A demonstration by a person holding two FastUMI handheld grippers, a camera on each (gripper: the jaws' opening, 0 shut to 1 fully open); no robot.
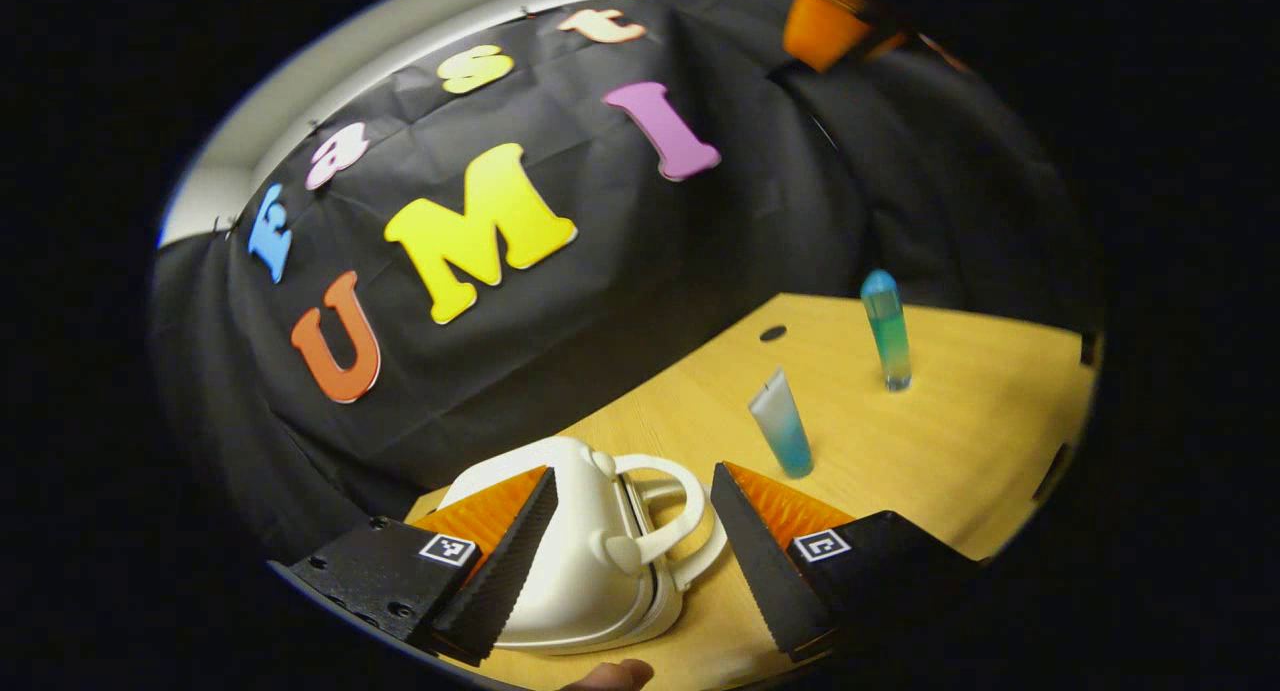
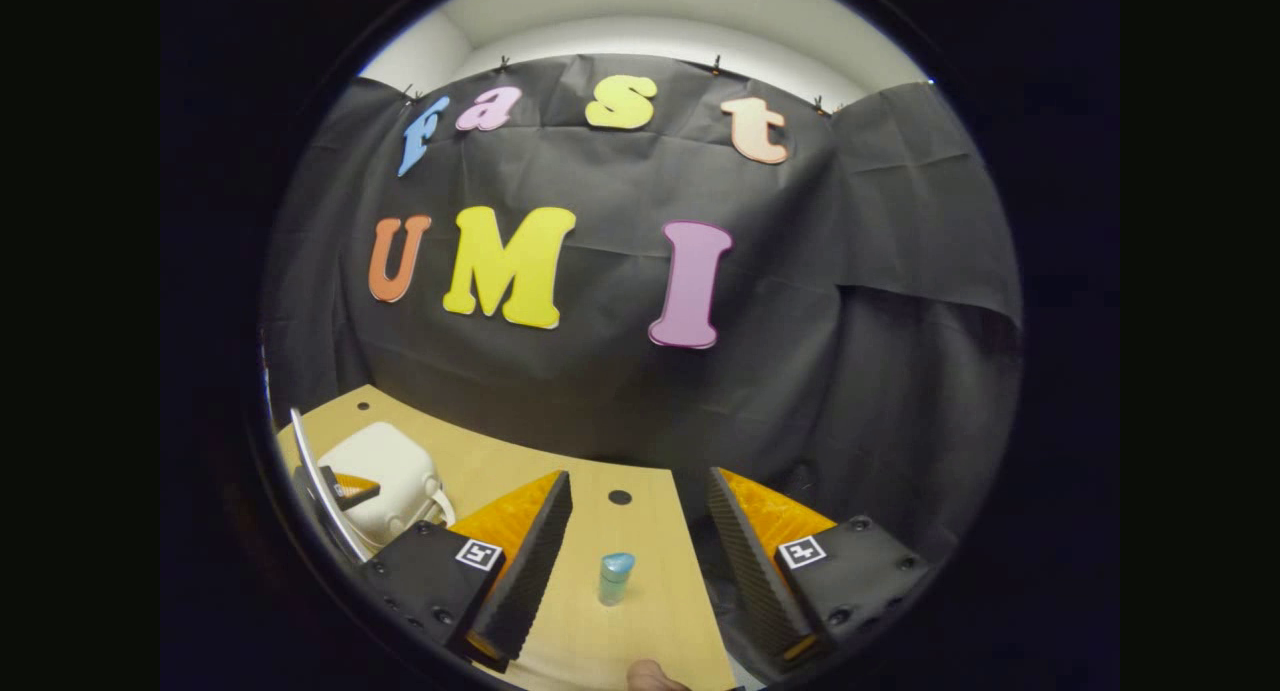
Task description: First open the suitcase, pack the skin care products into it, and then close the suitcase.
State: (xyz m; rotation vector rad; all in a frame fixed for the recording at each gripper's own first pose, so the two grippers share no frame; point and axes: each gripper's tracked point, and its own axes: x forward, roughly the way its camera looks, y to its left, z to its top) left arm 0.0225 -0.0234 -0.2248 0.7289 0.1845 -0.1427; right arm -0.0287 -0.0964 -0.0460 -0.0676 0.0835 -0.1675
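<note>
The white suitcase (image 1: 580, 571) lies closed on the wooden table (image 1: 960, 441), its handle (image 1: 665, 511) pointing toward the table's middle. My left gripper (image 1: 632, 476) is open just above it, one finger on each side of the handle end, neither pressing. A blue-and-white tube (image 1: 782, 423) stands beyond, and a blue-green bottle (image 1: 887, 331) farther back. In the right gripper view my right gripper (image 2: 638, 479) is open over the table with the bottle (image 2: 615, 578) standing between its fingers, untouched. The suitcase (image 2: 385, 476) sits far left there, with the left gripper (image 2: 350, 491) at it.
Black cloth walls the booth behind and to the side of the table. A small dark hole (image 1: 772, 333) marks the tabletop near the back edge. The table's edge (image 2: 700, 571) runs under my right finger. A blurred orange object (image 1: 820, 21) shows at the top.
</note>
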